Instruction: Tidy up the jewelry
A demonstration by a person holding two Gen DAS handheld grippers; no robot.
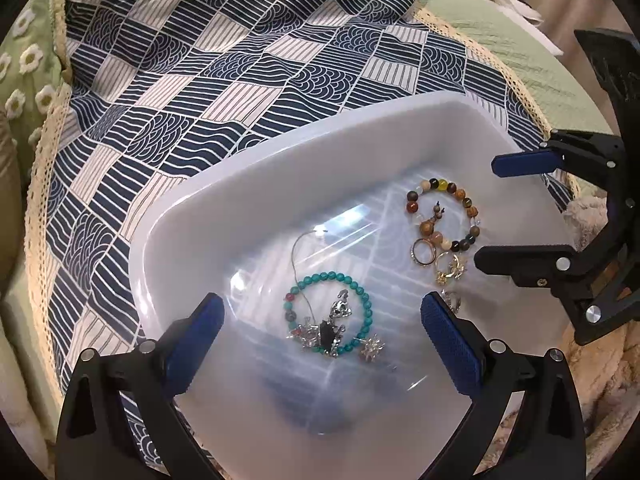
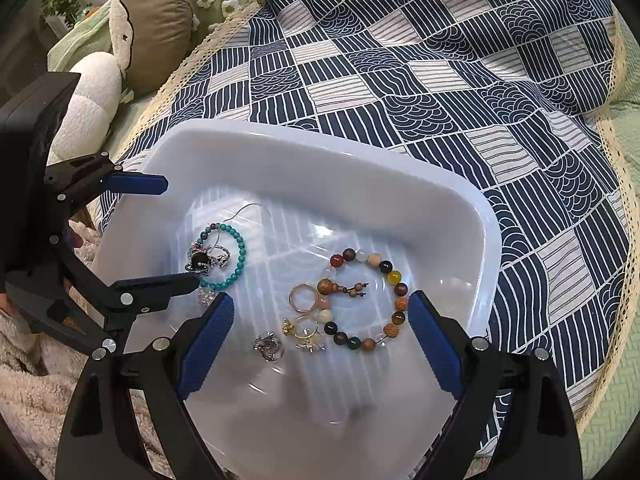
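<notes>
A translucent white tray point(image 1: 280, 152) point(image 2: 280, 136) lies on a patterned cloth and holds the jewelry. A turquoise bead bracelet point(image 1: 362, 296) point(image 2: 240, 248) lies around silver charms point(image 1: 328, 328). A brown multicolour bead bracelet point(image 1: 460, 196) point(image 2: 394, 280), gold rings point(image 1: 424, 252) point(image 2: 302, 298) and a silver ring point(image 2: 270, 346) lie beside it. My left gripper point(image 1: 320, 340) is open above the turquoise bracelet; it also shows in the right wrist view point(image 2: 176, 232). My right gripper point(image 2: 320, 340) is open above the rings and brown bracelet; it also shows in the left wrist view point(image 1: 492, 212). Both are empty.
The blue and white patterned cloth point(image 1: 200, 80) point(image 2: 460, 80) with a lace edge covers a green bedspread point(image 1: 520, 52). Pillows point(image 2: 160, 20) and a white plush toy point(image 2: 88, 96) lie at the back left in the right wrist view. A fluffy beige blanket point(image 2: 24, 380) lies near the tray's front.
</notes>
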